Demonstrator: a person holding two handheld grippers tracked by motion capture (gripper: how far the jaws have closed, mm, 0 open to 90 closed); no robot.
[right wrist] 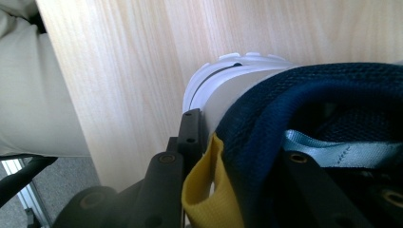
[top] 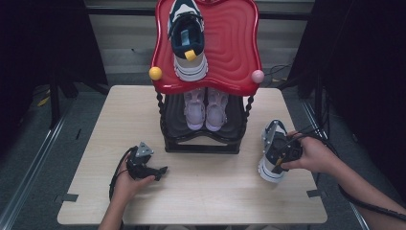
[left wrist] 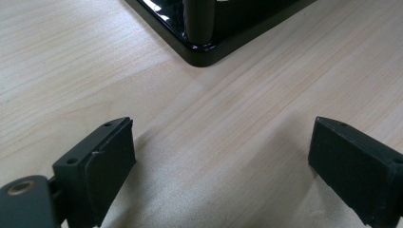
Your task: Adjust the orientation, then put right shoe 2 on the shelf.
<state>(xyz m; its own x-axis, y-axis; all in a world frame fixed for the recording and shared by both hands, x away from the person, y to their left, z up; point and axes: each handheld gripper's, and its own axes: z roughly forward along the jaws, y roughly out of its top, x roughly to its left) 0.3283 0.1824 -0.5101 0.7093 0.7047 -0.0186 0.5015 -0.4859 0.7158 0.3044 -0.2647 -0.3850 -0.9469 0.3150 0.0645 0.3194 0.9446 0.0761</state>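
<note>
Both claws work low over the table (top: 201, 191): right claw (top: 282, 155) grips a navy-and-white sneaker (top: 270, 165) by its heel collar, right of the shoe rack (top: 203, 139); left claw (top: 160, 171) gapes wide, holding nothing.

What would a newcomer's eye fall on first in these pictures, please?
Probably the glossy red top shelf of the shoe rack at the table's far edge, with one navy and white sneaker on it. Next, the matching sneaker at the table's right side, gripped at its heel by the right hand-held gripper.
</note>
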